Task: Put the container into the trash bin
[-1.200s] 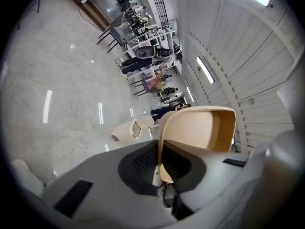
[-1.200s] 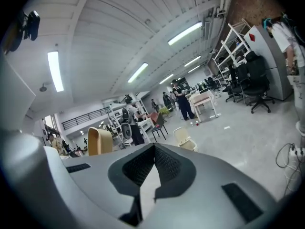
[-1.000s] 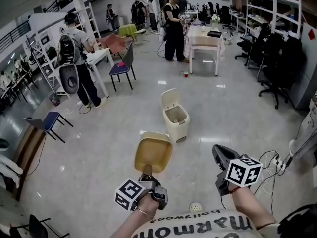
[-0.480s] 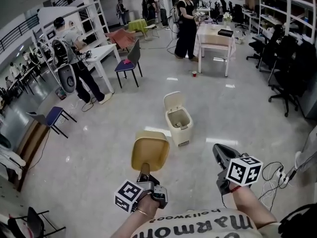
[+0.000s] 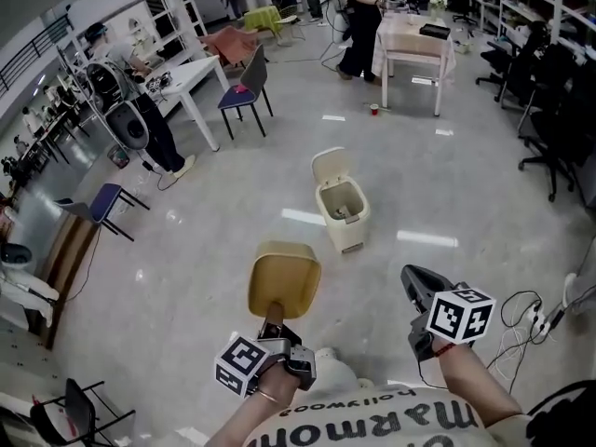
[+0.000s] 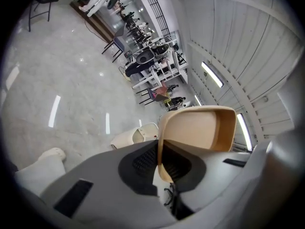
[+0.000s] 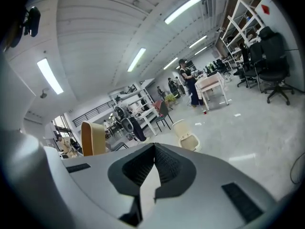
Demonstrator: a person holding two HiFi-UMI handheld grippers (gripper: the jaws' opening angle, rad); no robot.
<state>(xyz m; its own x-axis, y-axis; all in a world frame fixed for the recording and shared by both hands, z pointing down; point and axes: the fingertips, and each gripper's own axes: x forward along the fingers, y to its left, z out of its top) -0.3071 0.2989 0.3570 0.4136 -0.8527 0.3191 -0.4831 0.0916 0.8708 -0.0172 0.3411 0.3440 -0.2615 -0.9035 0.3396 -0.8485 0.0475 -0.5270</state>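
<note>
Container [image 6: 200, 130] status: one thin wall is pinched between the pads of the left gripper [image 5: 273, 319], which is clenched on it near the rim. The rest of the tub projects beyond the jaws, unsupported. It is a tan, open-topped plastic tub, carried in the air above the floor [image 5: 186, 268].

Handling, as judged:
- Light and empty; its weight should be no load on the grip.
- Walls look stiff but thin, and may flex under a hard pinch.
- Surface is smooth, and with a one-wall hold the tub could pivot or slip if swung.
- The present hold on the wall edge suits a drop; no regrip appears needed.

Right gripper [image 5: 413, 282]: jaws closed together, nothing between them, to the right of the container.

Bin [image 5: 343, 203]: on the floor, farther off and slightly right, lid [image 5: 328, 166] raised, mouth open.
</note>
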